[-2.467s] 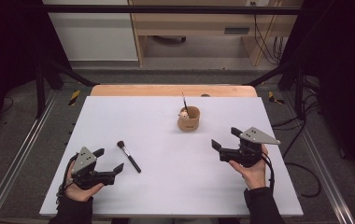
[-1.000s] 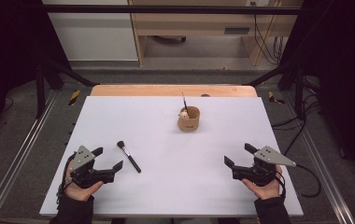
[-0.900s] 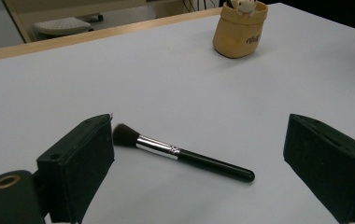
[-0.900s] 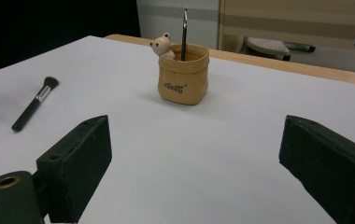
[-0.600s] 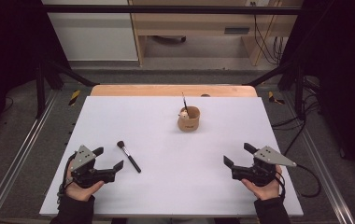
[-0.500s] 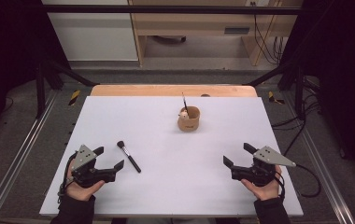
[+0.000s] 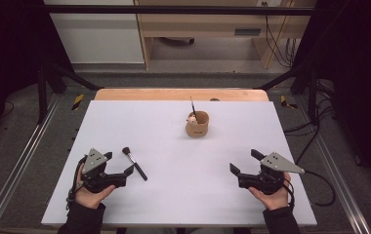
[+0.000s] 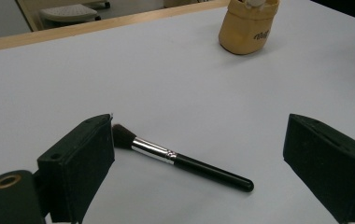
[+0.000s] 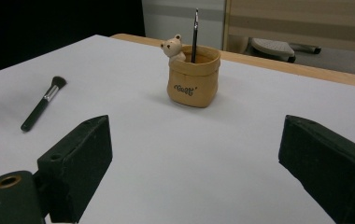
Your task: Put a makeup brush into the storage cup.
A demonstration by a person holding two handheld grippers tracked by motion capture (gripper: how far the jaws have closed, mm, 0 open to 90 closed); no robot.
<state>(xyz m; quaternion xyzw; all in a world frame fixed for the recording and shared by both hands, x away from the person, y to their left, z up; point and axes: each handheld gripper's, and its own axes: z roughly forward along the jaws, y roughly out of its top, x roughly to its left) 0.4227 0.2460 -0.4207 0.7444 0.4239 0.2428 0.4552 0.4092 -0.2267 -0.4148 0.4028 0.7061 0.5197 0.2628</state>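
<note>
— Where's the brush [image 7: 134,164]?
— Flat on the table [image 7: 174,204], at two o'clock from the left gripper [image 7: 120,174], just beside its jaws, untouched.
— Grippers?
— Both released; the right gripper [image 7: 242,165] is empty, the cup [image 7: 197,124] at its eleven o'clock.

Both grippers' jaws wide apart
</note>
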